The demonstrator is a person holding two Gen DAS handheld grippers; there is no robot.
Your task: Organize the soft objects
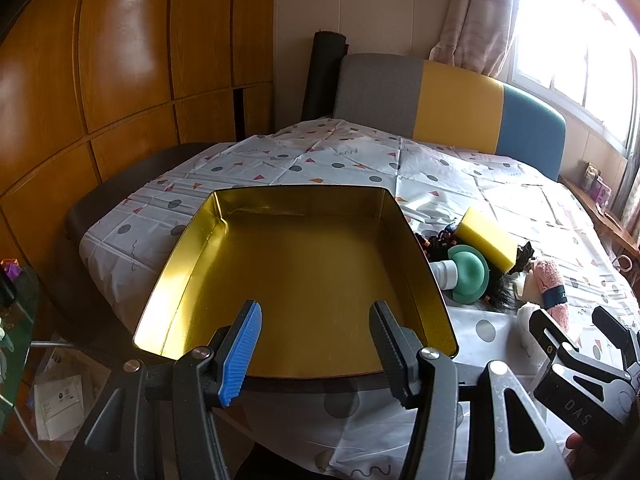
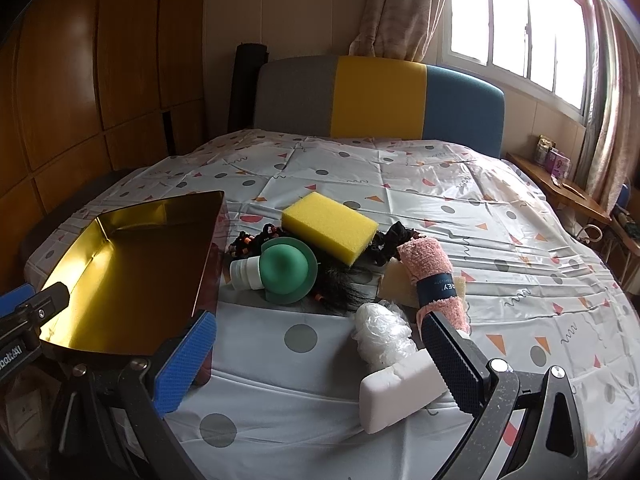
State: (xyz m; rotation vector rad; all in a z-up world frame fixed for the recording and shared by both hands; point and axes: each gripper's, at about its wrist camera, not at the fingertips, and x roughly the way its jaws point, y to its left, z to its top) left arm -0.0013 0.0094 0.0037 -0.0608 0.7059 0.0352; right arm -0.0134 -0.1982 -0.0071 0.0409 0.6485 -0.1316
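Observation:
A shallow gold tin [image 1: 304, 264] lies on the bed's left side, its inside bare. My left gripper [image 1: 316, 344] hovers over the tin's near rim, open, nothing between its blue and black pads. To the tin's right is a heap: a yellow sponge [image 2: 330, 226], a green dome-shaped thing [image 2: 286, 270] against a white bottle [image 2: 246, 274], black hairy pieces [image 2: 344, 292], a rolled pink towel [image 2: 434, 276] with a dark band, a beige sponge [image 2: 394, 284] and crumpled clear plastic [image 2: 384, 332]. My right gripper [image 2: 320, 360] is open wide; a white foam block [image 2: 400, 392] lies beside its black finger.
The bed [image 2: 400, 184] has a white sheet with dots and triangles and a grey, yellow and blue headboard [image 2: 376, 96]. A wooden wardrobe [image 1: 120, 80] stands left; a window and a low wooden shelf [image 2: 568, 192] are on the right. Papers [image 1: 60, 400] litter the floor at the left.

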